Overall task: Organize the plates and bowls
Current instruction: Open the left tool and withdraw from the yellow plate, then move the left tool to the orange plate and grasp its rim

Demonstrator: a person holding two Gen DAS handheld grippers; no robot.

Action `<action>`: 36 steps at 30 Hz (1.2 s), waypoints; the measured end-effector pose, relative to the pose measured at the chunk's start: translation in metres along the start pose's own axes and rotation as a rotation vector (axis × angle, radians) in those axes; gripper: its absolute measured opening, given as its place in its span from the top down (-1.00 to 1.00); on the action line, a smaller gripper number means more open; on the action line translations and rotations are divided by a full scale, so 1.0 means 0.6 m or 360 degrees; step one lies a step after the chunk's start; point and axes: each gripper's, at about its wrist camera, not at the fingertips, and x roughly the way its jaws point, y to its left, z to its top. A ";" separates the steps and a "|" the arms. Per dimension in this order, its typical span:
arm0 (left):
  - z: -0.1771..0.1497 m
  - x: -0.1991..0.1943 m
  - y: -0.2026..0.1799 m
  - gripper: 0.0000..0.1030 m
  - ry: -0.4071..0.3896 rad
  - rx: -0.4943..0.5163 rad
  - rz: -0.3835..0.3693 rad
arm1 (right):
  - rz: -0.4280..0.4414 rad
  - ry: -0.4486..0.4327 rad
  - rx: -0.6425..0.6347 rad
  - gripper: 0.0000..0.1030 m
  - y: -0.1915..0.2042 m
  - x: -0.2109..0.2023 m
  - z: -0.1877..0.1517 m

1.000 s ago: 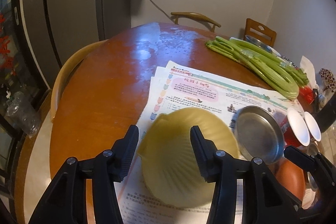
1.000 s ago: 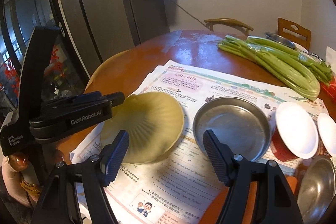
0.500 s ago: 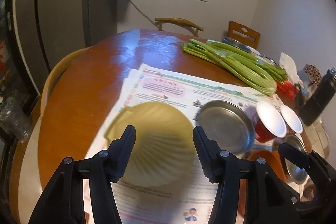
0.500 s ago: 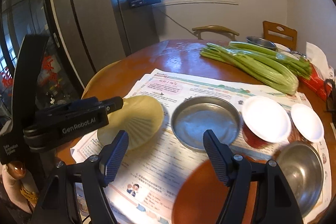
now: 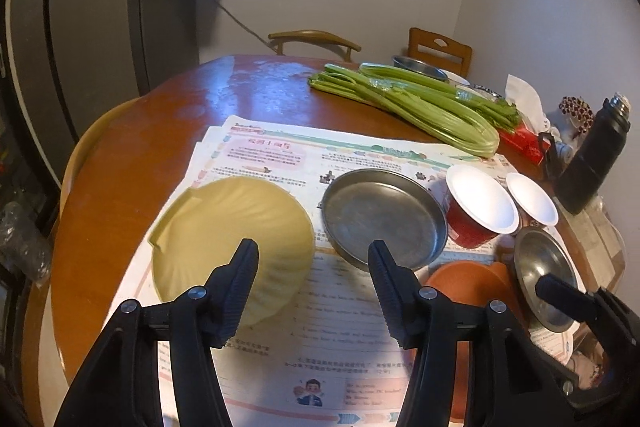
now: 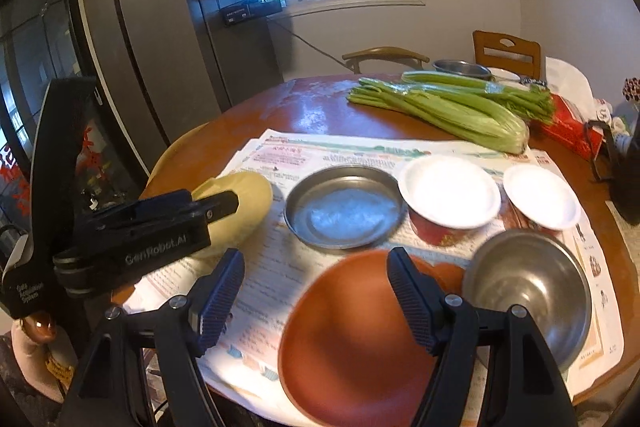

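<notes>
**Layout.** All tableware stands on printed paper sheets [image 5: 344, 311] spread over the round wooden table [image 5: 132, 163], probably to protect the wood. From left to right lie a yellow shell-shaped plate [image 5: 224, 227], a shallow steel plate [image 5: 384, 215], and 2 red cups with white insides, 1 large [image 5: 476, 215] and 1 small [image 5: 532, 205]. Nearer, on the right, sit a brown plate [image 6: 352, 339] and a steel bowl [image 6: 528, 287]. No piece is stacked on another, so sorting appears to be at an early stage. Celery [image 5: 420, 103] lies far back, well apart from the tableware.

**Jaw state.** The left gripper [image 5: 313, 251] has just been widening its jaws. They stand spread with nothing pinched, and the yellow plate rests flat on the paper beyond the left jaw. The right gripper [image 6: 316, 259] also has its jaws spread and empty. It hovers above the brown plate, whose near part shows between and below the jaws.

**Reason for posture.** Both grippers tilt downward over the near row, which suits selecting the next piece. The brown plate is the likeliest candidate for the right gripper.

**View differences.**
1. The right wrist view shows the brown plate almost whole. The left wrist view shows only its far edge.
2. The left wrist view shows the yellow plate's ribbed surface and notched rim. In the right wrist view the left gripper's body covers most of it.
3. A dark flask [image 5: 592, 163] is clear only in the left wrist view.
</notes>
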 end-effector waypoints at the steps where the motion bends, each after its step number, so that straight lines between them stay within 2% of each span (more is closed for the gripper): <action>1: -0.002 0.001 -0.002 -0.14 0.0004 0.0004 -0.0002 | 0.0005 0.0005 -0.0002 -0.43 -0.002 -0.003 -0.006; 14: -0.025 0.012 -0.029 -0.14 0.0059 0.0080 -0.0025 | -0.0029 0.0060 0.0057 -0.43 -0.032 -0.015 -0.049; 24: -0.045 0.029 -0.052 -0.14 0.0124 0.0137 -0.0065 | -0.0120 0.0135 0.0115 -0.43 -0.068 -0.022 -0.084; 36: -0.060 0.057 -0.073 -0.14 0.0203 0.0186 -0.0084 | -0.0145 0.0239 0.0222 -0.43 -0.099 0.000 -0.108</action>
